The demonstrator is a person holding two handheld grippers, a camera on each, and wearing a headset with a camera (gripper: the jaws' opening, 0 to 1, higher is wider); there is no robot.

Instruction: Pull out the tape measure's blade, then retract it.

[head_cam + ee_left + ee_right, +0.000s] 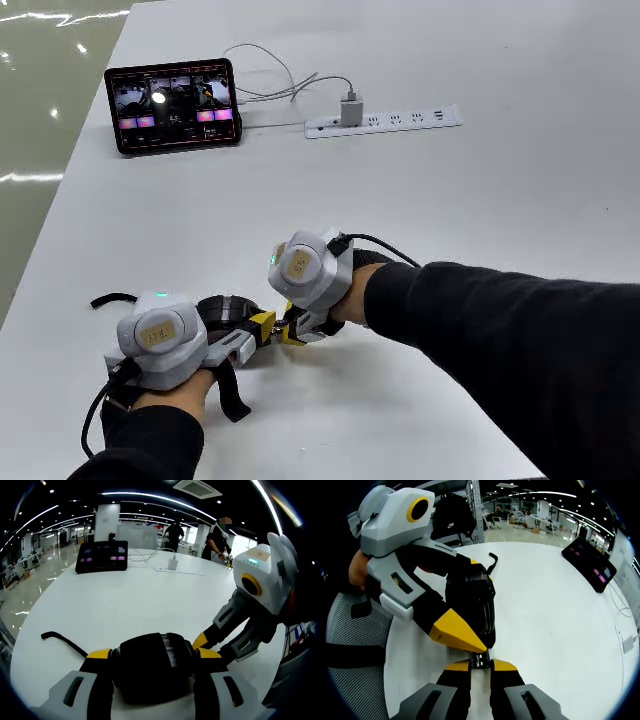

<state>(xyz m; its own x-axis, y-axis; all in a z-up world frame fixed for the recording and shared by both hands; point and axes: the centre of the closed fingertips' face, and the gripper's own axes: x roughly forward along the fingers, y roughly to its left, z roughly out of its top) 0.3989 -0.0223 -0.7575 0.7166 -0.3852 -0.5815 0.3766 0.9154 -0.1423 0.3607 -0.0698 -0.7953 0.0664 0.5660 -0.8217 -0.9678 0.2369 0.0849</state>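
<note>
My left tongs (153,654) are clamped across the tape measure (150,672), one yellow tip pressed to each flank of its black case. The case lies flat on the white bench (420,200), at the edge nearest me. My right tongs (481,666) come in at the case's mouth, their tips drawn nearly together on a small dark piece that I take to be the blade tip (480,659). No length of tape shows beyond it, so I judge the pull not yet begun.

The move turns on one line. The tape will run straight out of the mouth, away from the case and back along my right tongs' own axis. The right hand is the one at the mouth, so it does the drawing while the left anchors the case. If I pull off that line, the tape may twist or the tip may slip.

A black wrist strap (60,639) trails from the far side of the case. A tablet (173,104) and a power strip (385,121) sit well beyond it.

I read no brand or lettering on the case, and the tan stickers on the tongs' housings are too small to make out.
</note>
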